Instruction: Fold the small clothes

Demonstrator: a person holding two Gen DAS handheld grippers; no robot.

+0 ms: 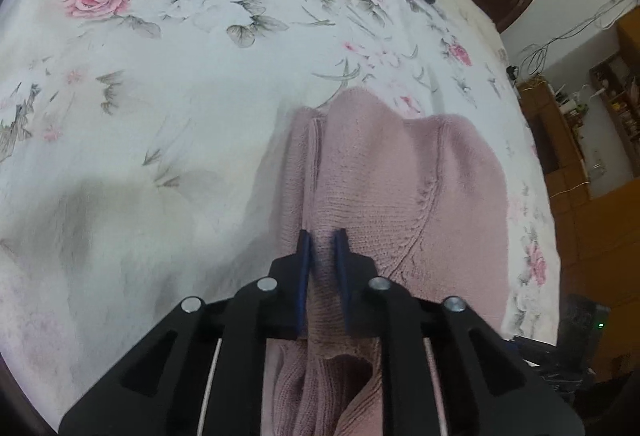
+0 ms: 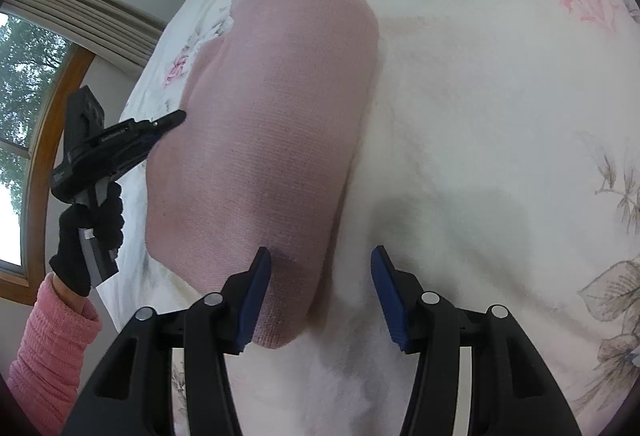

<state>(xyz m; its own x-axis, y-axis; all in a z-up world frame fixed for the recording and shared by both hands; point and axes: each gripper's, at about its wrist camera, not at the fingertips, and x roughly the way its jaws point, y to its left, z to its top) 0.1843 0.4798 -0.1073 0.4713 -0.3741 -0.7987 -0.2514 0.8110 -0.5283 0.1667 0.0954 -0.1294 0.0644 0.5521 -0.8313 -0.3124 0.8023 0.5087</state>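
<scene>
1. The dusty-pink knitted sweater [image 2: 264,139] lies on the bed with the white floral bedspread [image 2: 480,115]. It sits toward the bed's left side, with its left edge near that side of the bed.

2. By the look of its loose ribbed knit, it should be soft, light and limp. It will sag and stretch wherever it is lifted and will not hold a crease, so each fold probably needs laying down flat.

3. The left tool [image 1: 322,236] has its blue fingers drawn close together on a raised ridge of the knit. In the right wrist view the same tool [image 2: 176,117] meets the sweater's left edge.

4. The right tool [image 2: 320,256] is spread wide and grips nothing. One finger hangs over the sweater's near corner, the other over bare bedspread.

5. Corners and hem edges look like the best holds, since a pinch in mid-panel would only bunch the cloth.

6. In the right wrist view the sweater forms a rounded oblong. Its long axis runs from the near corner between the right tool's fingers away up the bed, leaning slightly left. Which end is the neck I cannot tell.
</scene>
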